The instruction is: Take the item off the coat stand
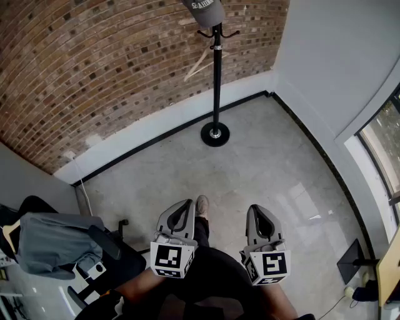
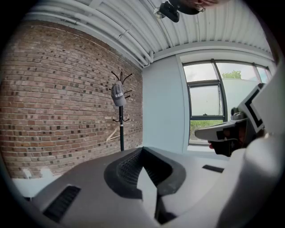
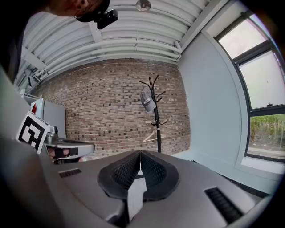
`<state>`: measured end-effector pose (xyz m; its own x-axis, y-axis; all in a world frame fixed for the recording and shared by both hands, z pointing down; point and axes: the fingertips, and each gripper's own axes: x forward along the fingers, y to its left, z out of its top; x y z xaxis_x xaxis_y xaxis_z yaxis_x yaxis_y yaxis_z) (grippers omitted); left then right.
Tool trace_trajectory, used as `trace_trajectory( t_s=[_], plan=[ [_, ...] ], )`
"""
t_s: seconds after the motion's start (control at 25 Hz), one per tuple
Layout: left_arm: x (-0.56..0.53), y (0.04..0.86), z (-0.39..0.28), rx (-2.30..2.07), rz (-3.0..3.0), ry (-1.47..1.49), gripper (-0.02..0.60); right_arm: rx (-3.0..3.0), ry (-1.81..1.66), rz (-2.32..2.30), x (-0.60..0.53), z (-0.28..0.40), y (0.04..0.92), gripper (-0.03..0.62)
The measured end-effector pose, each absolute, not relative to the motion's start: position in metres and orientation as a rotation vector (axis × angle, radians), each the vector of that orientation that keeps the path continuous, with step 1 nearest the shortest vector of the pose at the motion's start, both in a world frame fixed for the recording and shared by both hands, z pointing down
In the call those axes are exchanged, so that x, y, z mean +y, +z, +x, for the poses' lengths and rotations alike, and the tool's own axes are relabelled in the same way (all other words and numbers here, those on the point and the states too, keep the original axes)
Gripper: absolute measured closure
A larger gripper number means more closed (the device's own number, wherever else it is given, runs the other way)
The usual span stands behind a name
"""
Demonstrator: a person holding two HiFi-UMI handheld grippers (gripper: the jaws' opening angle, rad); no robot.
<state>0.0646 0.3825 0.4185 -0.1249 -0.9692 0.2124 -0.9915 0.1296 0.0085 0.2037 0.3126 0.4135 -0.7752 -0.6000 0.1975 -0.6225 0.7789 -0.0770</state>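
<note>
**Grippers.** Count: two.
- Left gripper [image 2: 141, 150]: two grey moulded fingers with black ribbed pads. The tips stand together and nothing lies between them.
- Right gripper [image 3: 140, 153]: same build. My pads press flat against each other along one thin seam, with nothing between.
- Each gripper carries one cube with black-and-white square markers [image 1: 170, 259], so two cubes in all.
- I hold both grippers low and side by side above my legs [image 1: 215, 275], well apart from the stand.

**Task item.** Count: one. A grey fabric cap [image 1: 203, 10], soft-crowned, bears pale lettering too small for me to read. It hangs at the top of the black metal coat stand [image 1: 217, 81].

**Stand.** Count: one.
- It has one slim round pole and one flat disc base [image 1: 215, 134] with a bright metal centre.
- Thin curved hooks branch at the head, and I cannot count them reliably.
- One pale wooden hanger [image 1: 199, 64] sits tilted beside the pole, below the cap.

**Surroundings.**
- One rough red-brown brick wall [image 1: 94, 62] stands behind the stand.
- One smooth pale grey wall [image 1: 337, 56] meets the brick wall at the corner.
- The concrete floor [image 1: 269, 169] is mottled, with a dull sheen.
- The white ceiling [image 3: 133, 40] is ribbed.
- One black office chair [image 1: 106, 250] stands to my left, draped with one grey garment [image 1: 53, 240].
</note>
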Motion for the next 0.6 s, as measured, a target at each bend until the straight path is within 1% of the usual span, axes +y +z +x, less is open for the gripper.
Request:
trace_trajectory(
  t_s=[0.28,0.48,0.6],
  plan=[
    [0.302,0.422,0.018,-2.199,2.003,0.206,0.557,-2.850,0.190,0.937,0.244,0.151,0.411,0.580],
    [0.230,0.424,-0.036,-2.195,1.988,0.207,0.557,-2.788,0.290,0.869,0.172,0.089,0.418,0.580],
    [0.190,0.425,-0.077,-2.185,1.955,0.191,0.557,-2.840,0.276,0.835,0.129,0.045,0.408,0.579]
  ],
)
